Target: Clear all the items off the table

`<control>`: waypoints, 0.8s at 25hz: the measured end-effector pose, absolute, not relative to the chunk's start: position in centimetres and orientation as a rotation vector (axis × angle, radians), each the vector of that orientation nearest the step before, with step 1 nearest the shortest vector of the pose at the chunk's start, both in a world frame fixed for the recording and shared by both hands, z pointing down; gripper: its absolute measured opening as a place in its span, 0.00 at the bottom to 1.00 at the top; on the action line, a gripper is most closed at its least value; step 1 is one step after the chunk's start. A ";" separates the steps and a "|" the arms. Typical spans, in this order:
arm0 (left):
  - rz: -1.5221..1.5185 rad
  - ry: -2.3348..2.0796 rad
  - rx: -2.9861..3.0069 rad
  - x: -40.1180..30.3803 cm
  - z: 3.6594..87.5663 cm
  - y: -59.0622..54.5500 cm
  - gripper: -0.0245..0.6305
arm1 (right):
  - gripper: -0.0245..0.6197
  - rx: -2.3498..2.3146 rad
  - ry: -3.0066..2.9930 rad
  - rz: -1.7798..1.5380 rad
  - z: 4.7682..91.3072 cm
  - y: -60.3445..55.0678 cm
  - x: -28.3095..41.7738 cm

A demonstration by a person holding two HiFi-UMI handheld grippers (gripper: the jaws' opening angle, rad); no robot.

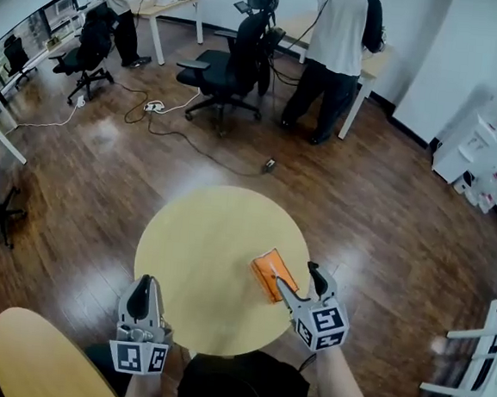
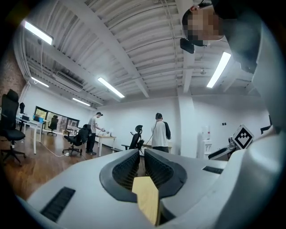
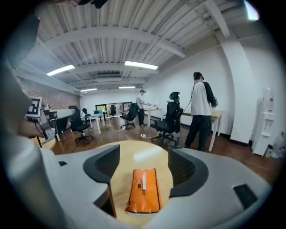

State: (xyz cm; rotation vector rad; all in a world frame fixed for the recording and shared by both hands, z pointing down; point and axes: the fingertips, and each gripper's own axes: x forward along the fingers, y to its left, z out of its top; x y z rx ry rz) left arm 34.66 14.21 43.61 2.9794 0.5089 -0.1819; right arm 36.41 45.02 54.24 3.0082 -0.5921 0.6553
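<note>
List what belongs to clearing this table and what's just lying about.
Job:
- orange pouch, the only item on the table
- round table
- right gripper, open around the pouch

Lying about:
- office chair
- power strip and cables on the floor
- small dark thing on the floor
- second table, lower left

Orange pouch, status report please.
Left gripper shut, empty. Right gripper open, fingers straddling orange pouch, not gripped. Pouch flat on round table. Nothing in the way.
</note>
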 end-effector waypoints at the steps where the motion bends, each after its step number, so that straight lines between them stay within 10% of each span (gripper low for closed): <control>1: -0.154 0.507 2.977 34.7 44.1 14.2 0.09 | 0.59 2.982 -0.609 0.734 55.8 44.8 36.4; 20: 0.251 0.520 2.877 36.8 55.7 19.0 0.09 | 0.70 2.620 -0.649 1.271 71.9 43.1 39.3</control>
